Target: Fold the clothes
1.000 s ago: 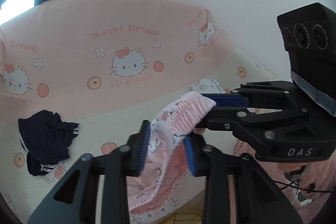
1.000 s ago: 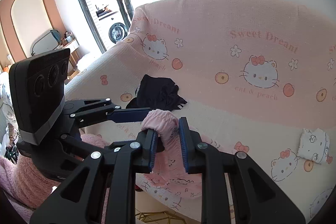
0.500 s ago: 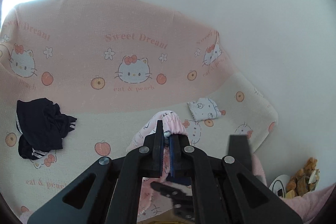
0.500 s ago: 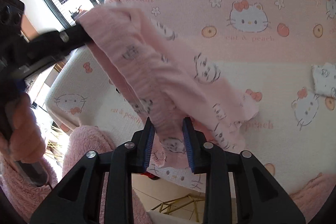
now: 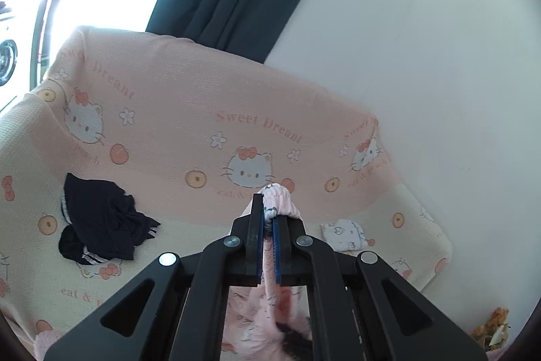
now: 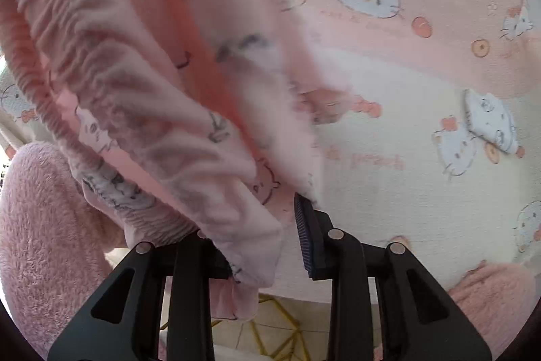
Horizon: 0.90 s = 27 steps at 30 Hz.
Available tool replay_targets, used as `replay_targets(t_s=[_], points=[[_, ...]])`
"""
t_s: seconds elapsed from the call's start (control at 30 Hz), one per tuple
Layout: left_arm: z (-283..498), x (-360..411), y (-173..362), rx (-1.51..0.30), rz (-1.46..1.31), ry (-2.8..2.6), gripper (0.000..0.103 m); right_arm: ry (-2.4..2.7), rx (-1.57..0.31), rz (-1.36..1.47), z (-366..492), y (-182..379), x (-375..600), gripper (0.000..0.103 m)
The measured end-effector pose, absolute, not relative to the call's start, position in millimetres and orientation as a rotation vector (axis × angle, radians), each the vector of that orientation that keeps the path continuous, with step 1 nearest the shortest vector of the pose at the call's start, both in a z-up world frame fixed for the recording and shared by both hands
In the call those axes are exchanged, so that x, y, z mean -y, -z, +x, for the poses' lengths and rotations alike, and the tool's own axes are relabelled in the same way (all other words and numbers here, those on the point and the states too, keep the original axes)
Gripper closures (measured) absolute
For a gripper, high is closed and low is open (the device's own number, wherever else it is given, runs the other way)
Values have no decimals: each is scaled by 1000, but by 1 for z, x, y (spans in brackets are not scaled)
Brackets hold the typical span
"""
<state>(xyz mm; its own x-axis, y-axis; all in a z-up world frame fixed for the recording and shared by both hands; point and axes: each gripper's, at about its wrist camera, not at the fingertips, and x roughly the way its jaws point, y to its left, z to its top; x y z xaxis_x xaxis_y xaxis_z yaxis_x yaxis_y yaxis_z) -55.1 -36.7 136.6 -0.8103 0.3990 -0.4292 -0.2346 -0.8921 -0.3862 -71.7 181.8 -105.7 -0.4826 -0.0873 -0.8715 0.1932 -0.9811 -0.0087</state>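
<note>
The left gripper (image 5: 267, 234) is clamping the pink garment's (image 5: 279, 197) waistband above the sofa cover (image 5: 189, 124). The right gripper (image 6: 267, 246) is standing open, the garment draping across its left finger. Only the left view is showing the dark clothing (image 5: 101, 222) lying far left.

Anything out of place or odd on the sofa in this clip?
A dark garment lies crumpled in a heap on the sofa cover, unfolded, unlike the small white folded piece. The pink shorts hang bunched from the left tool.
</note>
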Motion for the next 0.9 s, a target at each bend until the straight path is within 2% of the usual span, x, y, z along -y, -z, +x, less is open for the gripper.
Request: replay_targets(t_s=[0.13, 0.27, 0.37, 0.5, 0.57, 0.7, 0.83, 0.9], points=[[-53, 59, -140, 499, -700, -2693, 99, 2820, -185, 1337, -98, 22, -236, 75], [-39, 68, -152, 494, -625, -2726, 98, 3040, -196, 924, -93, -98, -259, 75], [-48, 73, -140, 494, -723, -2739, 98, 2965, -96, 846, -94, -137, -267, 74], [-60, 73, -101, 511, -915, -2691, 98, 2680, 227, 1037, -116, -117, -280, 74], [-62, 69, -86, 508, -964, -2665, 98, 2623, 269, 1112, -120, -92, -280, 74], [-73, 57, -76, 475, -1008, -2631, 98, 2649, 152, 1194, -120, -53, -270, 74], [-85, 43, -89, 407, -966, -2630, 98, 2767, -43, 1249, -134, -31, -265, 74], [-83, 40, -100, 385, -916, -2625, 98, 2790, -10, 1213, -129, -36, -279, 74]])
